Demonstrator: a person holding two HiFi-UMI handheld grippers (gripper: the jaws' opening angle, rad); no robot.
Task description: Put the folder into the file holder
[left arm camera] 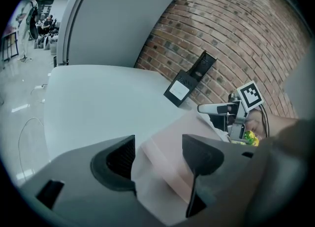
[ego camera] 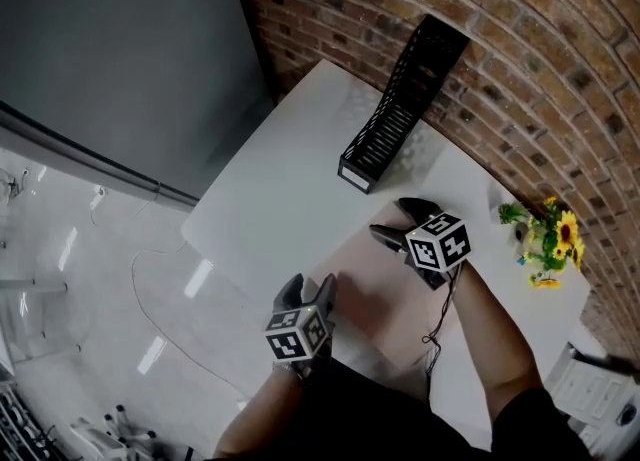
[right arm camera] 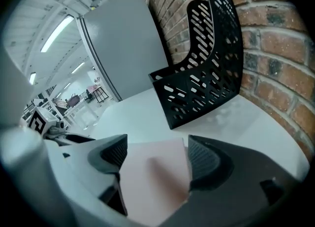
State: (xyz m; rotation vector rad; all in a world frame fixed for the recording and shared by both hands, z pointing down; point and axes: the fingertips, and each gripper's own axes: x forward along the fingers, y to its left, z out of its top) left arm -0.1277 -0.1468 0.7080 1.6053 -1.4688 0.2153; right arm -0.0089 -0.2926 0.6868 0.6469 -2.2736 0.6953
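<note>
Lying flat, folder point(ego camera: 385, 299) toward file holder point(ego camera: 395, 114)

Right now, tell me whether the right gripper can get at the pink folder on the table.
Probably yes. The right gripper hangs over the folder, jaws apart, its corner showing between them, nothing in the way. It lies flat, so catching an edge may be awkward.

Table point(ego camera: 270, 189): white, its far corner against the wall.
Brick wall point(ego camera: 560, 59): red-brown, runs behind the table.
Flowers point(ego camera: 552, 237): yellow with green leaves, on the table near the wall.
Grey panel point(ego camera: 110, 49): large, stands left of the table.
Floor point(ego camera: 70, 279): pale and glossy, with a thin cable point(ego camera: 150, 309) lying across it.
</note>
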